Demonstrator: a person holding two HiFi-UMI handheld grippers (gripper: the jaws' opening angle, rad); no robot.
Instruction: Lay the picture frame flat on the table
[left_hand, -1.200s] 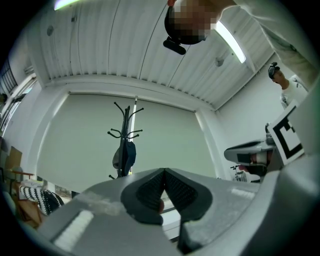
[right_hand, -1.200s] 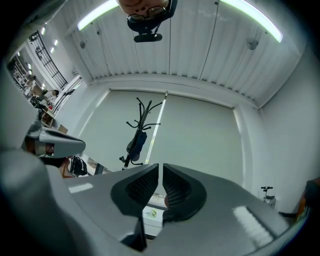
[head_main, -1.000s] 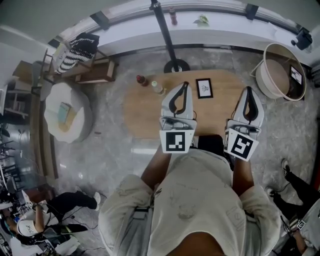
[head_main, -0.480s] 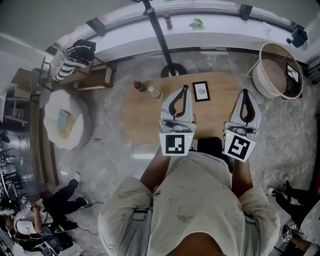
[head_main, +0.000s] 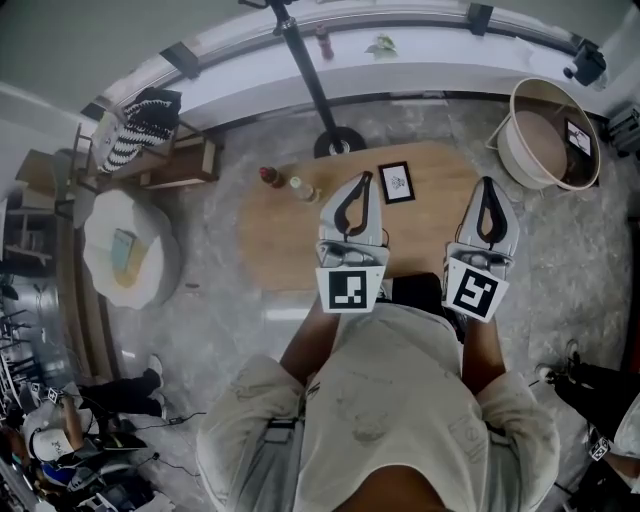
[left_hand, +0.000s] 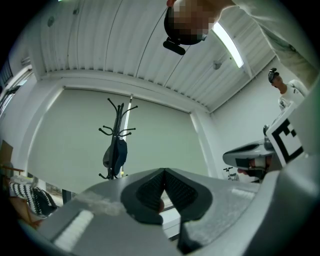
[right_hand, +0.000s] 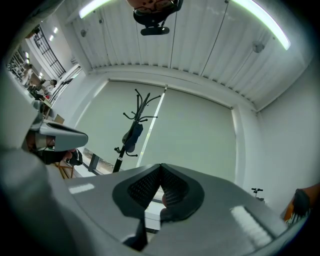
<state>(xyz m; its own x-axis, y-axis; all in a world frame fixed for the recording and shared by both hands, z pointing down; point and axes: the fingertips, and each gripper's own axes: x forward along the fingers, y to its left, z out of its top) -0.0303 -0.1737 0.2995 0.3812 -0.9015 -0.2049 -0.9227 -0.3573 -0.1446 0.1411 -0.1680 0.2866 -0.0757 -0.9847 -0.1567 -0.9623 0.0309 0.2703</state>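
A small black picture frame rests on the oval wooden table, its white picture facing up toward the head view. My left gripper hovers just left of the frame, its tips close to the frame's left edge; the jaws are shut with nothing between them. My right gripper hangs over the table's right end, well to the right of the frame, also shut and holding nothing. Both gripper views look slightly upward at a wall and ceiling, each gripper showing closed pads; the frame is hidden there.
Two small bottles stand at the table's far left. A coat stand's base sits just behind the table. A large round tub is at the right, a white round stool and a wooden rack at the left.
The table, frame and bottles have drifted slightly up and left in the head view. Both grippers stay shut and nearly still.
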